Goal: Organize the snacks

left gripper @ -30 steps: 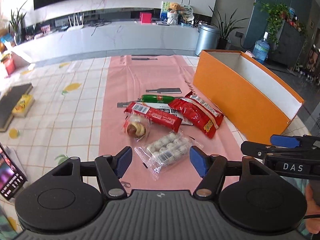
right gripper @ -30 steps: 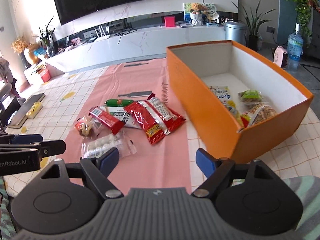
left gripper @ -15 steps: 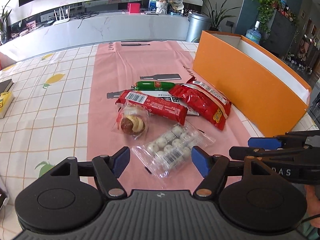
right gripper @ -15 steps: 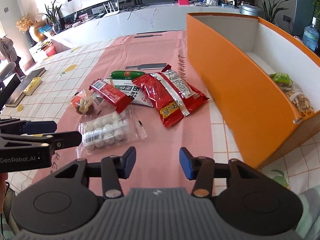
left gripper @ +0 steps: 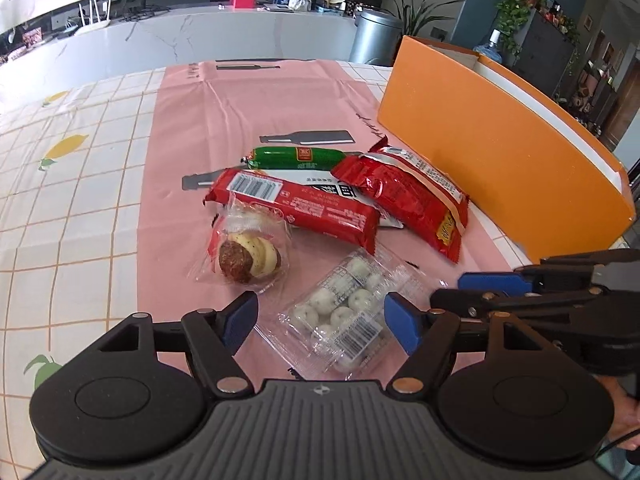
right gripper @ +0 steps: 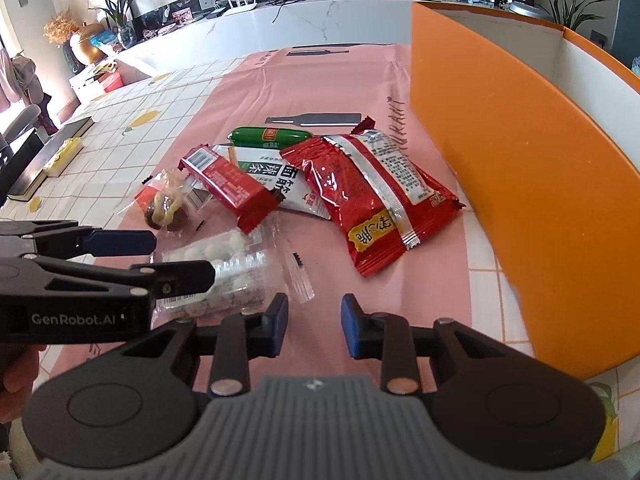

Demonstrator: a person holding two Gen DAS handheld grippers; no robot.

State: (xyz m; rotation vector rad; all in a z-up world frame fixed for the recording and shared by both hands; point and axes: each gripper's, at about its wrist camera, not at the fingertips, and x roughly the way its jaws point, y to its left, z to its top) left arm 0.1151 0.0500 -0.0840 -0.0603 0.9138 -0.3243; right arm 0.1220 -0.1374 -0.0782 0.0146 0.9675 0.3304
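Checked tablecloth [left gripper: 72,216] under pink mat [left gripper: 256,104], snack packets [left gripper: 344,312], orange box [left gripper: 500,160]

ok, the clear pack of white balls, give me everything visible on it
The pack is a clear, crinkly plastic bag holding a tray of small round white balls, with a white barcode label near its close end. It lies flat on the pink mat, nearest of the snacks. The open left tool straddles it without gripping. Its far corner lies at the red bar; contact unclear.

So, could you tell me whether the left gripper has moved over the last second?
Yes. The left gripper has come forward and down toward the clear pack of white candies; its jaws, open, now flank that pack on the pink mat.
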